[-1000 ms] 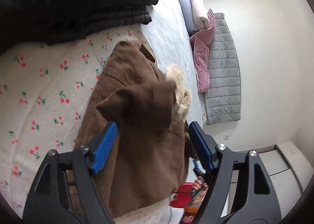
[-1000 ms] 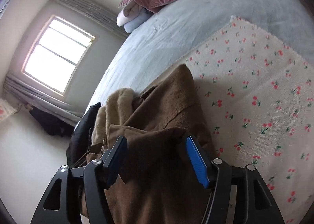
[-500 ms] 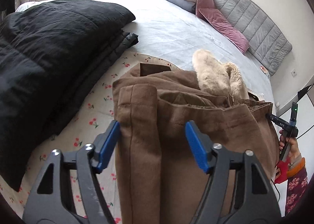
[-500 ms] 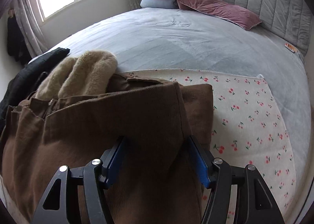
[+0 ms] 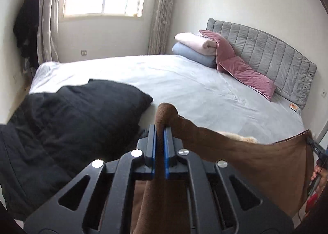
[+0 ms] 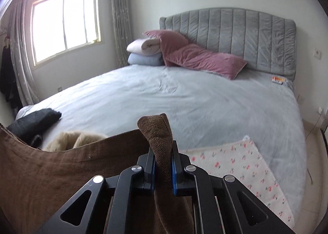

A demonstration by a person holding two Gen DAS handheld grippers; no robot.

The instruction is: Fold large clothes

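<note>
A large brown coat point(image 5: 242, 158) with a beige fleece lining point(image 5: 239, 138) hangs stretched between my two grippers above the bed. My left gripper point(image 5: 160, 131) is shut on one pinched corner of the coat. My right gripper point(image 6: 163, 151) is shut on the other corner, and the coat point(image 6: 61, 174) sags to its left with the fleece lining point(image 6: 75, 140) showing behind the edge. The coat's lower part is hidden below both views.
A black padded garment point(image 5: 67, 131) lies on the bed at left and also shows in the right wrist view point(image 6: 34, 124). A cherry-print cloth point(image 6: 242, 170) covers the bed's near right. Pink pillows point(image 6: 203, 58) and folded blankets point(image 6: 143, 53) lie by the grey headboard point(image 6: 235, 34).
Both grippers have shut on the coat's corners and lifted it off the cherry-print cloth; the views have swung up from the bed towards the headboard and window.
</note>
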